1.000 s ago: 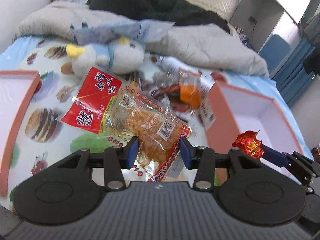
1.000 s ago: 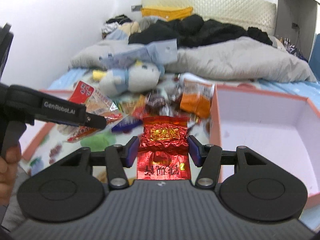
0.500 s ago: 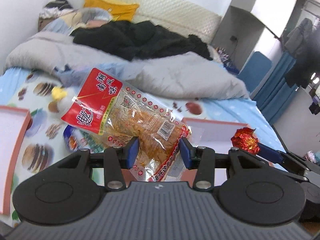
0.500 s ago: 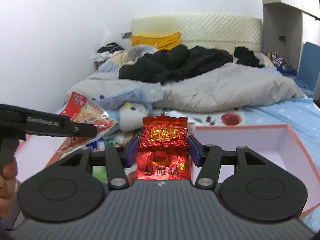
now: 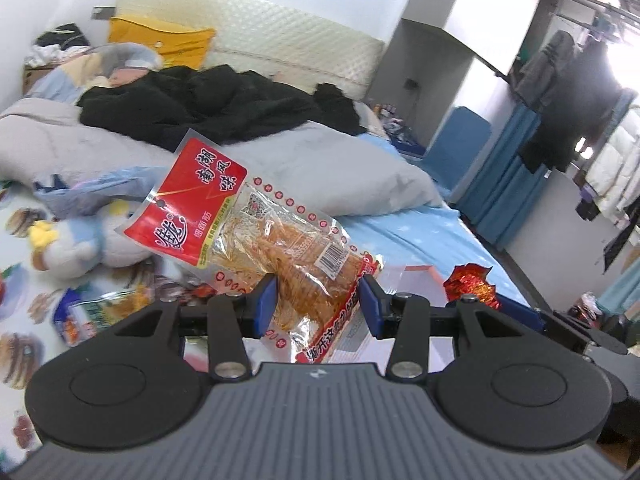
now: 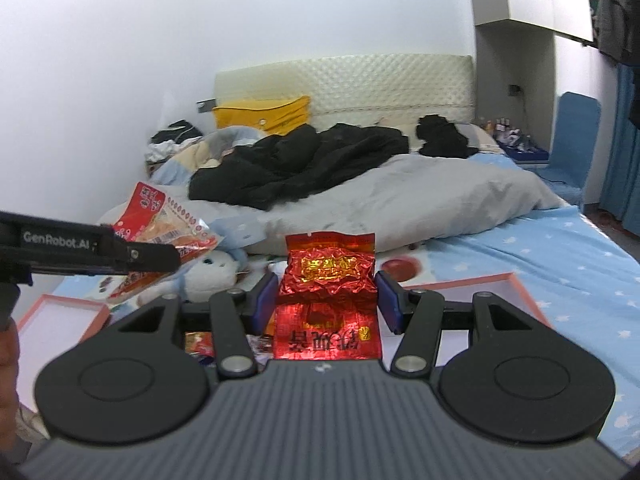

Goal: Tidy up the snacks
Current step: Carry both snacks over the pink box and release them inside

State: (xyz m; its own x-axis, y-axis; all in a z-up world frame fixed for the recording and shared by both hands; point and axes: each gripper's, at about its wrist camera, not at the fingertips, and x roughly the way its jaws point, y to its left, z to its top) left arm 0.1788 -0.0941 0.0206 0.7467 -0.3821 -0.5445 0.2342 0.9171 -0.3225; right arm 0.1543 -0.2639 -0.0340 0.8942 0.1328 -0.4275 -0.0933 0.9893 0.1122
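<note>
Left gripper half-open, clamped on clear red-labelled snack packet, raised above bed. Right gripper half-open, clamped on crinkled red foil pouch, above pink-rimmed box.

Left gripper: matt black plastic body, ribbed grey deck, bare metal pivot pins, blue pads looking smooth. It's gripping a snack bag of glossy film, part clear, part printed red, throwing glare. Right gripper, same finish, is clamping a foil pouch, crinkled metallic red with gold print, very reflective. Bed sheet is showing as printed matt cloth; grey duvet soft, matt, slightly creased; black garment matt fabric. Plush toy is reading as fuzzy pile. Boxes looking like smooth matt card, pink rims, white inside. Headboard quilted, faint sheen.
</note>
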